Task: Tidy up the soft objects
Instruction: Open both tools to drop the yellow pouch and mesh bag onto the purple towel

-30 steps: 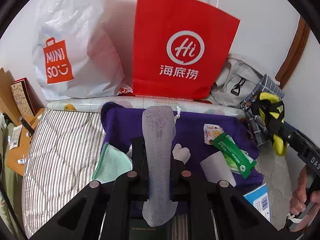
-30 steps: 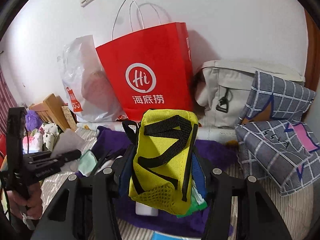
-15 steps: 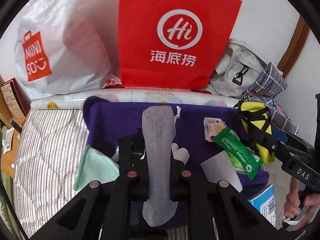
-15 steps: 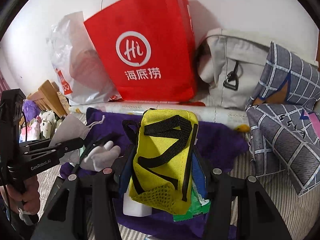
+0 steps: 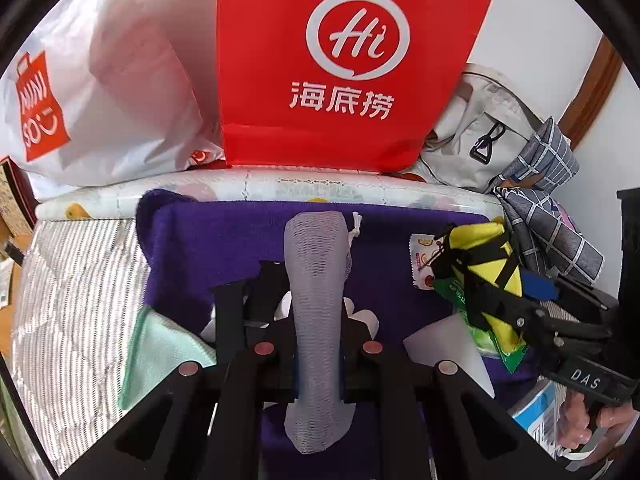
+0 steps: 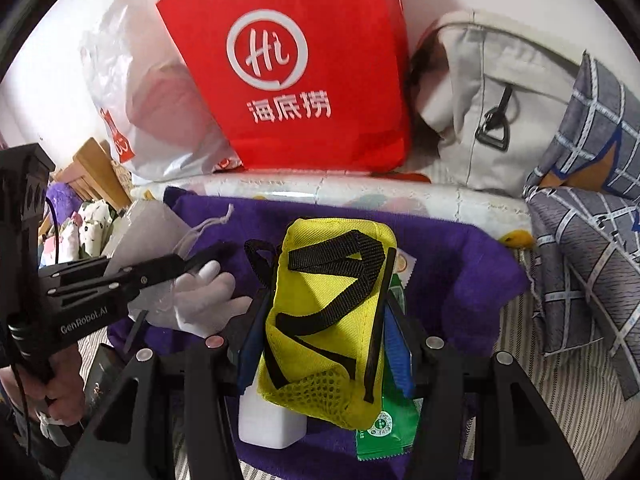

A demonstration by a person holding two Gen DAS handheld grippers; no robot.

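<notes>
Left gripper (image 5: 316,320) pinches the grey mesh pouch (image 5: 316,280); right gripper (image 6: 328,320) clamps the yellow pouch (image 6: 328,312). Both hang above the purple towel (image 5: 224,248), red bag (image 5: 340,60) at 12 o'clock, probably for sorting.

Two matte black handheld grippers, angular and plastic-looking. Left gripper (image 5: 318,304): forked black arms with triangular cut-outs, four round silvery-pink screw heads in a row across them; side plate printed "GenRobot.AI" in white, small silver screws along it, thin black cable trailing by the ribbed handle. Right gripper (image 6: 326,320): same forked arms and round screw heads, blue pads lining the jaws; body lettered "DAS" in white, black trigger-style handle wrapped by a hand (image 5: 592,428).
</notes>
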